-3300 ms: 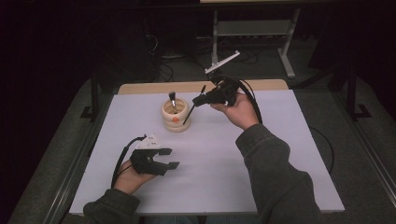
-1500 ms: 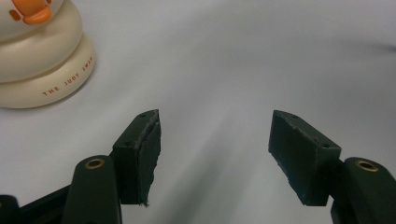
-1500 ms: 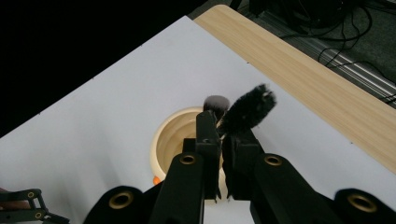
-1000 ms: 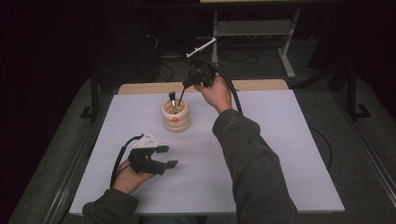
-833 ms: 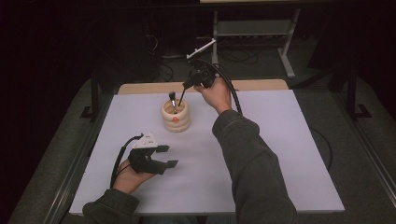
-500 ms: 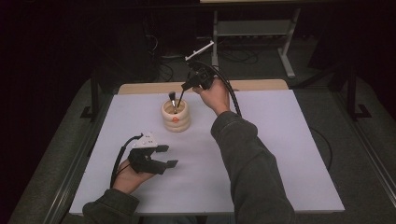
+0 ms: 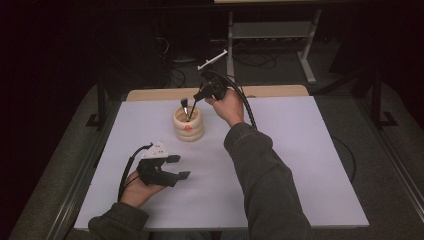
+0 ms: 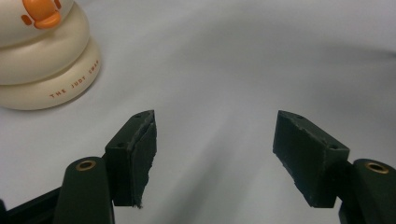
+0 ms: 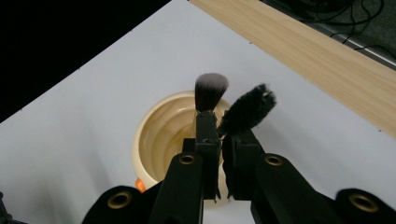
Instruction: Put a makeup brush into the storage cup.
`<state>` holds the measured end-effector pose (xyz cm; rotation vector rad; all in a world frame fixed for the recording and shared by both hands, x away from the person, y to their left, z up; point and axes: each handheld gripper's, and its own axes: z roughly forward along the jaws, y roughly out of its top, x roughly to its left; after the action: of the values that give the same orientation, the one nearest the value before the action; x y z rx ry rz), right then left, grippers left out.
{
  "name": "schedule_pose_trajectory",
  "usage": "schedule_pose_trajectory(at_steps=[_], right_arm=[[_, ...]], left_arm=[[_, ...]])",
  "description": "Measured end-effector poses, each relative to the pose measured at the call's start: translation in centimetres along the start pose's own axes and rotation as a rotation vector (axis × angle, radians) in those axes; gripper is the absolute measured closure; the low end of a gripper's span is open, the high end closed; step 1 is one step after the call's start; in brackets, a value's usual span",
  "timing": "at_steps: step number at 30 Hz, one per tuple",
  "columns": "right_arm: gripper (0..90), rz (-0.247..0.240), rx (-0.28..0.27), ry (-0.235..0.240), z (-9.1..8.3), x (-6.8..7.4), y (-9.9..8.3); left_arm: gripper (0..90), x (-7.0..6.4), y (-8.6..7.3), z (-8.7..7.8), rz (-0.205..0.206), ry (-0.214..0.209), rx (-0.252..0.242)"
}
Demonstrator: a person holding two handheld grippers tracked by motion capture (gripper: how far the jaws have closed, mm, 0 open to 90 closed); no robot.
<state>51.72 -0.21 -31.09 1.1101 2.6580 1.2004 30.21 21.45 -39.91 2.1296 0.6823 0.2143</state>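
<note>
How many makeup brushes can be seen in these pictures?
2. A brush with a grey-tipped head stands in the cream holder. A black fluffy brush is beside it, above the holder, shut in the right gripper. Others may be hidden inside.

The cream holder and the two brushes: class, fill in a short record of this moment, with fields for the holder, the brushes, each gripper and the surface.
holder: cream ringed cup with an orange mark, upright on the table
brushes: flat-topped brush and a fluffy black brush, heads up over the cup's mouth
right gripper: above the cup, jaws nearly closed around the brush handles
left gripper: near the table's front, jaws wide apart, nothing between them
surface: white table sheet
</note>
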Motion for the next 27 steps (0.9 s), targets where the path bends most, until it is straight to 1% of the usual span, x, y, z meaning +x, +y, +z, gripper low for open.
schedule_pose_trajectory(at_steps=[3,4,5,6,9,10,12,13,19,20,22,23,24,25,27], right_arm=[[83.9,0.007,0.005,-0.001,0.3,-0.2,-0.3],[83.9,0.012,0.002,0.007,0.4,-0.3,-0.3],[83.9,0.023,0.004,0.006,0.4,-0.3,-0.3],[83.9,0.007,0.0,0.004,0.5,-0.4,-0.4],[83.9,0.012,0.005,0.008,0.8,-0.2,-0.4],[83.9,-0.001,0.008,-0.001,0.9,-0.3,-0.4],[83.8,0.002,0.009,0.007,1.1,-0.3,-0.5],[83.8,-0.004,0.011,-0.001,1.2,-0.2,-0.5],[83.8,-0.004,0.015,0.001,1.6,-0.2,-0.8],[83.7,0.009,0.014,0.008,1.6,-0.1,-0.9],[83.7,0.01,0.014,0.009,1.7,-0.1,-1.0],[83.7,0.01,0.014,0.009,1.7,-0.1,-1.0],[83.7,-0.005,0.015,0.004,1.8,-0.2,-1.0],[83.7,-0.001,0.016,0.006,1.8,-0.2,-1.1],[83.7,-0.001,0.014,0.007,1.9,-0.2,-1.2]], left_arm=[[30.0,0.0,0.0,0.0,0.008,0.0,-0.002],[29.9,0.0,0.0,0.0,0.008,0.0,-0.002],[29.9,0.0,0.0,0.0,0.005,0.0,-0.003],[29.9,0.0,0.0,0.0,0.005,0.0,-0.003],[29.8,0.0,0.0,0.0,0.004,0.0,-0.002],[29.8,0.0,0.0,0.0,0.004,0.0,-0.002],[29.8,0.0,0.0,0.0,0.007,0.0,-0.003],[29.8,0.0,0.0,-0.1,0.004,-0.001,-0.003],[29.7,0.0,0.0,-0.1,-0.001,-0.002,-0.003],[29.7,0.0,0.0,0.0,-0.001,-0.002,-0.004],[29.6,0.0,0.0,0.0,-0.008,-0.003,-0.001],[29.6,0.0,0.0,0.0,-0.008,-0.003,-0.001],[29.6,0.0,0.0,0.0,-0.008,-0.003,0.0],[29.6,0.0,0.0,0.0,0.0,-0.001,-0.001],[29.5,0.0,0.0,0.0,0.001,-0.001,-0.002]])
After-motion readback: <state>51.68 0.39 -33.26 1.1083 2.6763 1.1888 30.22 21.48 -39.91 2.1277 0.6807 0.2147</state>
